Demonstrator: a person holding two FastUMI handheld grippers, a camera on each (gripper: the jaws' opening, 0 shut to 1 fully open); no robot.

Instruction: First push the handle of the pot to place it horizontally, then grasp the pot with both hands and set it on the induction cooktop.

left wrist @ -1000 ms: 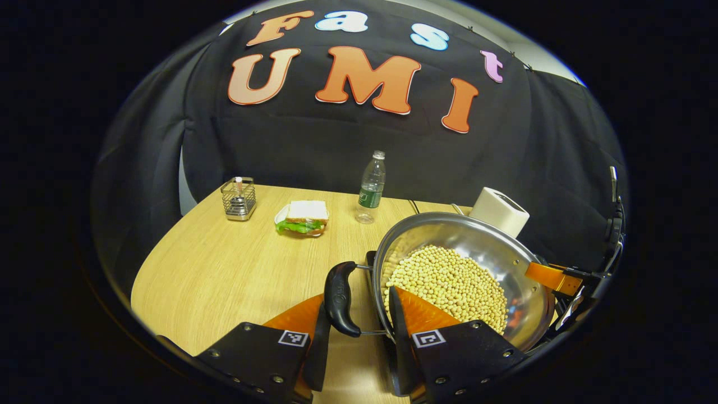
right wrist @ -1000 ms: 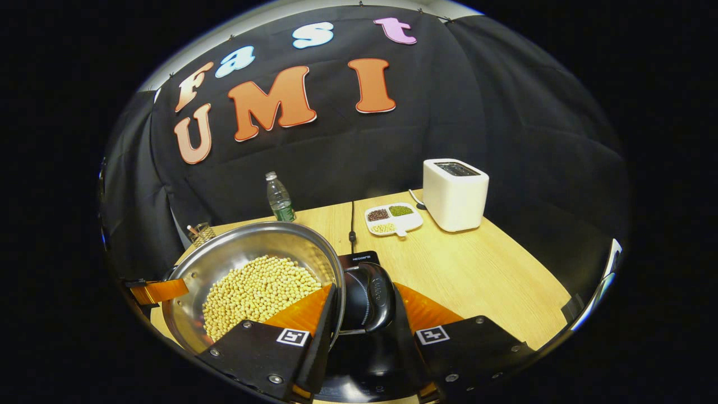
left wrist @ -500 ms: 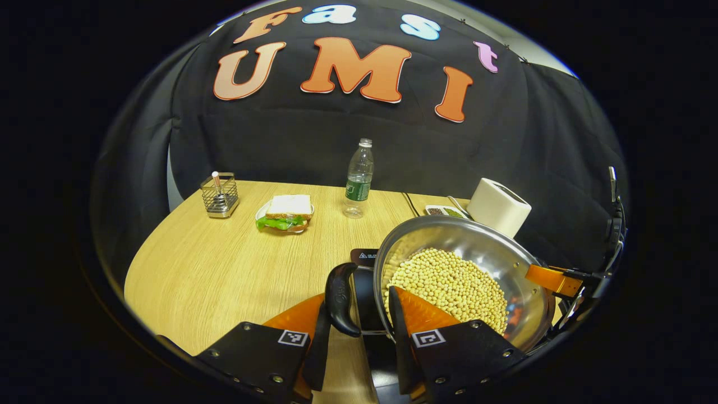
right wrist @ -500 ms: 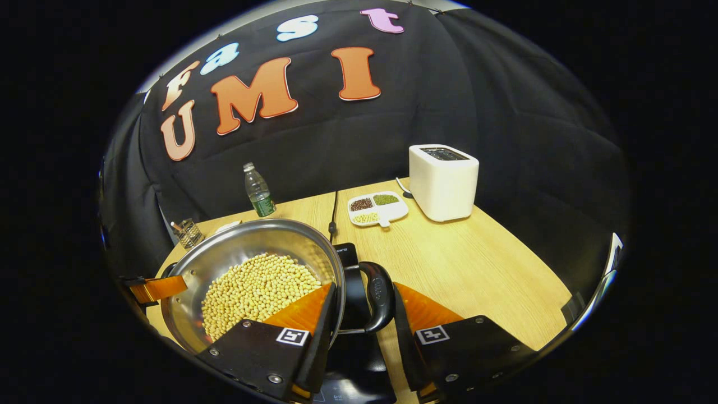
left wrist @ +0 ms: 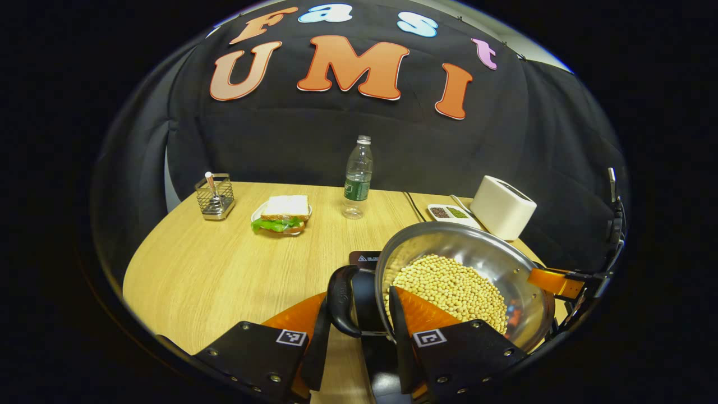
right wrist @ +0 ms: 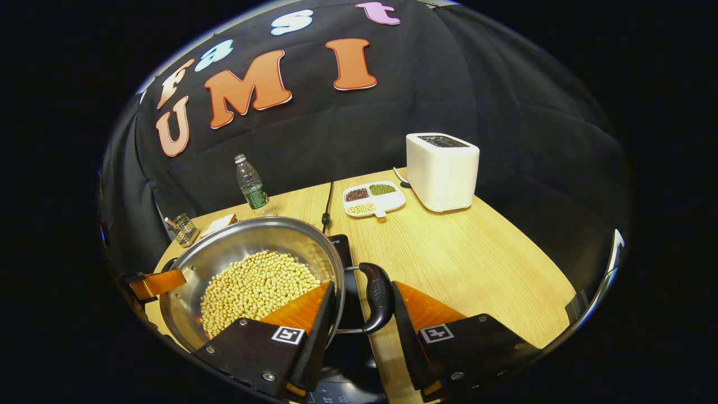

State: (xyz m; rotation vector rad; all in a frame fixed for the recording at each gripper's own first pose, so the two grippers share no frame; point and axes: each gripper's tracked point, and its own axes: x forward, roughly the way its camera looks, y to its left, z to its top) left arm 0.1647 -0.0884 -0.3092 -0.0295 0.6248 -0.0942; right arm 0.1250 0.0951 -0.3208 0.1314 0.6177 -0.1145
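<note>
With each gripper (left wrist: 353, 336) (right wrist: 359, 331) apparently closed on a black loop handle (left wrist: 340, 300) (right wrist: 377, 297), the bean-filled steel pot (left wrist: 477, 269) needed level lowering onto the black induction cooktop (left wrist: 364, 258)

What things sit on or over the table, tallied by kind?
Pot of beans: 1
Cooktop: 1
Bottle: 1
Toaster: 1
Divided dish: 1
Sandwich plate: 1
Wire caddy: 1
Total: 7
</note>
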